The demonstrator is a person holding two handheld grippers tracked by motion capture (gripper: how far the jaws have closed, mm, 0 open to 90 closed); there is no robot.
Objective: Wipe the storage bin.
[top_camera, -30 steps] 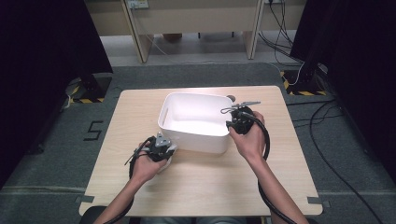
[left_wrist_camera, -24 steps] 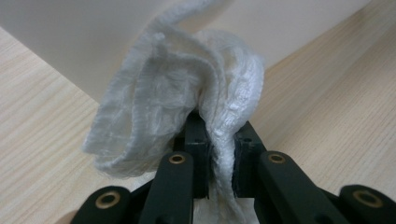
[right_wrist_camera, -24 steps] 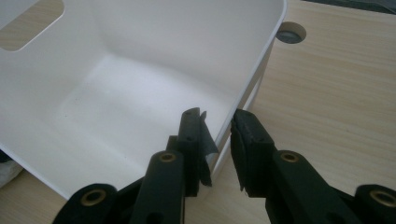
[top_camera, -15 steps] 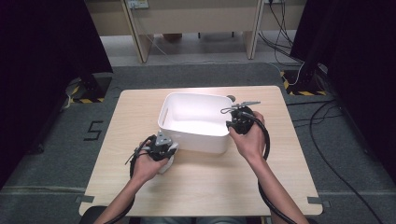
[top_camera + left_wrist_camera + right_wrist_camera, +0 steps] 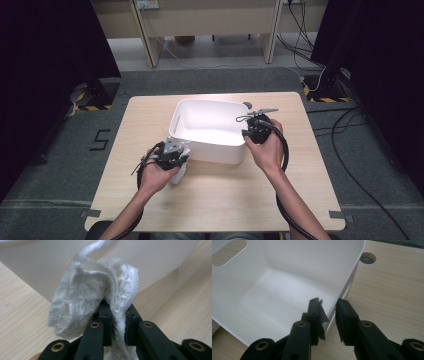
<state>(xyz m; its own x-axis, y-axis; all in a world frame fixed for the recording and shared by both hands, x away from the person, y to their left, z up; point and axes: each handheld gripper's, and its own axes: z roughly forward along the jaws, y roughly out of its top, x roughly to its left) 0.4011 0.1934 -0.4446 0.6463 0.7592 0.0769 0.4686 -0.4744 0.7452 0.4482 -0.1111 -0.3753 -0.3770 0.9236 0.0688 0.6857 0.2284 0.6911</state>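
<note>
A white plastic tub [image 5: 210, 146] stands in the middle of the wooden table [image 5: 225, 200]. My left gripper [image 5: 182, 160] is at the tub's near left corner, shut on a crumpled white cloth [image 5: 178, 173]. In the left gripper view the cloth [image 5: 92, 295] bunches up above my left gripper [image 5: 117, 307], with the tub's outer wall [image 5: 155, 262] just behind. My right gripper [image 5: 246, 134] sits on the tub's right rim. In the right gripper view, my right gripper [image 5: 329, 303] has one jaw inside the tub [image 5: 274, 285] and one outside, closed on its wall.
A round cable hole [image 5: 367, 258] is set in the table just beyond the tub's far right corner. Bare tabletop lies in front of the tub and to its left. Dark floor, cables and desk legs surround the table.
My left hand with the cloth has crept slightly toward the tub. The right hand and the tub have not moved.
</note>
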